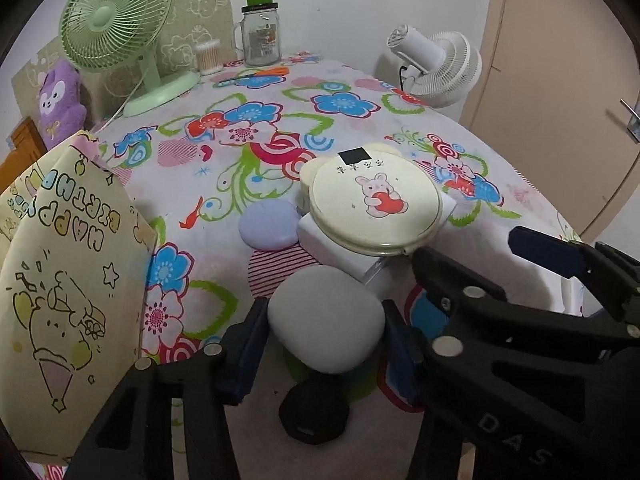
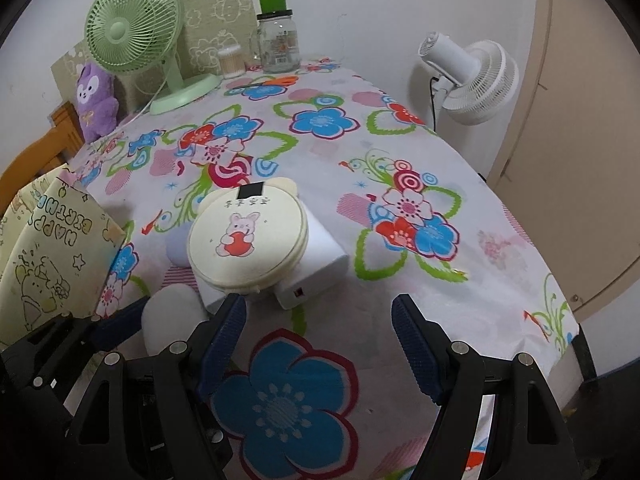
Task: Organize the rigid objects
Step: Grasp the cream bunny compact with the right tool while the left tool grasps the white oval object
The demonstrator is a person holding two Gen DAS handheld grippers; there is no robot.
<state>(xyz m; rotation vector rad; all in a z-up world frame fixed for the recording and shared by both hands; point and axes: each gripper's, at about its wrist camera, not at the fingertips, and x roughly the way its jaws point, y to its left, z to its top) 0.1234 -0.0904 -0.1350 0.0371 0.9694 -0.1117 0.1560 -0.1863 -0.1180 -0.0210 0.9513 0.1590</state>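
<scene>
Rigid objects lie clustered near the front of the worktop [image 2: 460, 288], none of them yet placed in the yellow gift bag [image 1: 68, 288] that stands at the left edge. From this layout I judge the task to be at an early stage.

Left claw [image 1: 324, 344]: the jaws bracket the white rounded case [image 1: 326, 318]. Both blue pads sit at its flanks, and I cannot tell whether they press on it or stand just clear. A black object [image 1: 314, 416] lies directly below the case; I cannot identify it.

Right claw [image 2: 320, 344]: the jaws stand wide apart and hold nothing. Only the flowered cloth shows between them.

Remaining items:
1. Round cream compact [image 1: 374, 204], printed with a rabbit, resting on top of the white box [image 2: 316, 268].
2. Lavender pad [image 1: 269, 225], flat on the cloth, just beside the box.
3. White rounded case, as noted above.

Background items at the far edge, namely the green fan [image 1: 116, 20], the glass jar [image 1: 261, 34] and the white fan [image 2: 472, 76], stand well apart from the cluster, and I judge them outside the job.

Assessment: the case appears to be the item in hand. The compact, the box and the pad are left to handle after it
</scene>
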